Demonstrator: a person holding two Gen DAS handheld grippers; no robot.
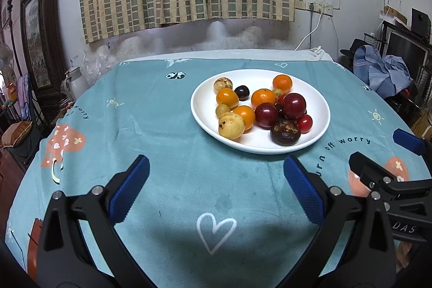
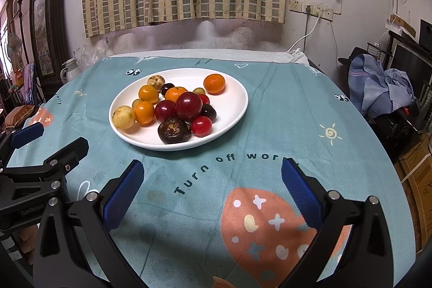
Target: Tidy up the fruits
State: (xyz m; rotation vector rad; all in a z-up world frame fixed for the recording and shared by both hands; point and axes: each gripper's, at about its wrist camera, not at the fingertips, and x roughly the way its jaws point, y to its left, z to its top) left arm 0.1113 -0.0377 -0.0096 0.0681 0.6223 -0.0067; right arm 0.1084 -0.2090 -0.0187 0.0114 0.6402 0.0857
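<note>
Both the left gripper (image 1: 216, 174) and right gripper (image 2: 212, 174) hover empty over the tablecloth (image 1: 167, 131), fingers spread wide, presumably readying a pick, since the mixed fruits (image 1: 259, 109) sit heaped on the white plate (image 1: 202, 115) at twelve o'clock ahead.

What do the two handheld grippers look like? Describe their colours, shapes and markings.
Both match: the left gripper and right gripper have black angular frames with triangular cut-outs, silver pivot bolts, and ribbed blue pads on the fingers. White "GenRobot" lettering shows on the left one's body, "DAS" on the right's. No cables or sleeves visible.
</note>
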